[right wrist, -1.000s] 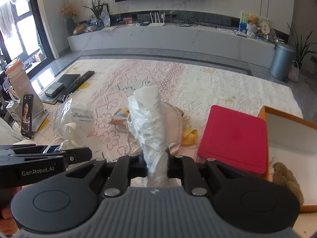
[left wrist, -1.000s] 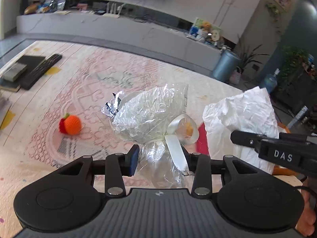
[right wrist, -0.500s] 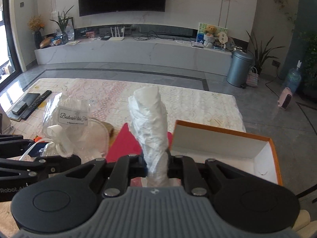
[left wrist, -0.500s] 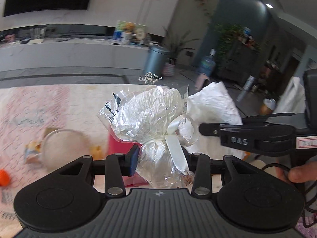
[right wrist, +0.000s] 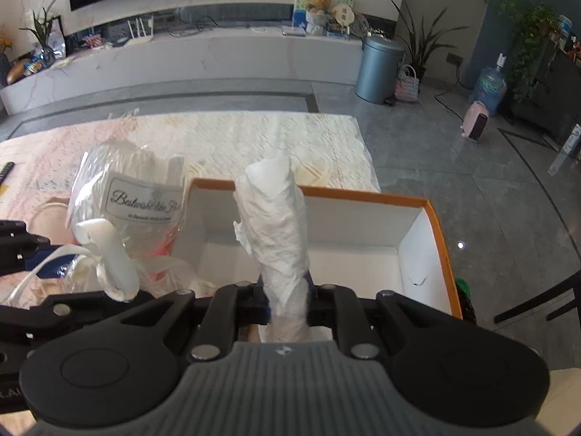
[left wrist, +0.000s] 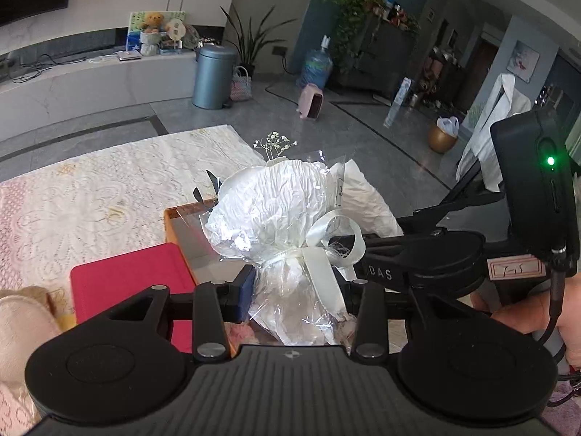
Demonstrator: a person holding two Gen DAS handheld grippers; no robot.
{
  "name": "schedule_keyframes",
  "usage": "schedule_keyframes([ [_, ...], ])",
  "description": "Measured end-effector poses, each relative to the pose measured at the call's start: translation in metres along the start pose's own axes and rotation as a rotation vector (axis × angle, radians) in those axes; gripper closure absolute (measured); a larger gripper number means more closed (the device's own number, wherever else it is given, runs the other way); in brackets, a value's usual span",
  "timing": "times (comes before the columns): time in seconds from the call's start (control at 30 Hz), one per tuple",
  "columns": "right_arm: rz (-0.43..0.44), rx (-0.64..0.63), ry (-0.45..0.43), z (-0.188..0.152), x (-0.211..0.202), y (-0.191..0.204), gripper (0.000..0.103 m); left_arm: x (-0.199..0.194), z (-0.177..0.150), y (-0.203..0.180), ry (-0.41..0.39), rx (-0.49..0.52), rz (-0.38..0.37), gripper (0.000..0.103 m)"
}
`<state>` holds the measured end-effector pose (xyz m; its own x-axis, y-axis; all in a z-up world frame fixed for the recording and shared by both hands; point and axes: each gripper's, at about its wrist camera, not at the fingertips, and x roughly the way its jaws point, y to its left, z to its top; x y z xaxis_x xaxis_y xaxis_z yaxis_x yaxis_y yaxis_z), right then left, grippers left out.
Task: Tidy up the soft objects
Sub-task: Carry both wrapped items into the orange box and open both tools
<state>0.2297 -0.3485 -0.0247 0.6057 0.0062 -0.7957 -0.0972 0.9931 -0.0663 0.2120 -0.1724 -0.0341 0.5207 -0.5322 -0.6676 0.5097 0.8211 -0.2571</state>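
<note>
My left gripper is shut on a cellophane-wrapped white bundle tied with a cream ribbon, held at its neck. That bundle also shows at the left of the right wrist view, with a printed label on it. My right gripper is shut on a twisted white paper wad that stands up between its jaws. Both hang over the orange-rimmed white box, whose inside looks bare; its corner peeks out behind the bundle in the left wrist view. The right gripper's body crosses on the right there.
A red lid lies on the lace-covered table beside the box. A beige soft thing sits at the lower left. Beyond the table edge are grey floor, a bin and a pink heater. A hand holds the right gripper.
Both grippers have swung to the right across the table with their loads, from over the lace cloth to over the open box. Grips are unchanged.
</note>
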Motion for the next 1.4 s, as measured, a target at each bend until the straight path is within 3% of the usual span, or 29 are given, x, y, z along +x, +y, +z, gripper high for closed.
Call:
schedule_keyframes([
  [0.47, -0.033, -0.024, 0.143, -0.007, 0.079, -0.028, 0.091, 0.075, 0.001, -0.001, 0.142, 0.105, 0.053, 0.057],
  [0.87, -0.014, -0.063, 0.243, -0.013, 0.117, -0.028, 0.084, 0.099, -0.008, -0.003, 0.241, 0.154, 0.09, 0.054],
  [1.1, -0.025, -0.076, 0.21, -0.006, 0.104, -0.03, 0.058, 0.086, -0.006, -0.006, 0.205, 0.162, 0.09, 0.041],
  [1.27, -0.032, -0.055, 0.182, -0.003, 0.091, -0.036, 0.051, 0.071, -0.004, -0.009, 0.172, 0.154, 0.077, 0.039],
  [1.37, -0.037, -0.041, 0.16, -0.004, 0.082, -0.038, 0.032, 0.062, -0.004, -0.012, 0.149, 0.164, 0.074, 0.035],
  [1.4, -0.037, -0.037, 0.155, -0.004, 0.078, -0.038, 0.032, 0.059, -0.004, -0.013, 0.144, 0.166, 0.071, 0.035],
])
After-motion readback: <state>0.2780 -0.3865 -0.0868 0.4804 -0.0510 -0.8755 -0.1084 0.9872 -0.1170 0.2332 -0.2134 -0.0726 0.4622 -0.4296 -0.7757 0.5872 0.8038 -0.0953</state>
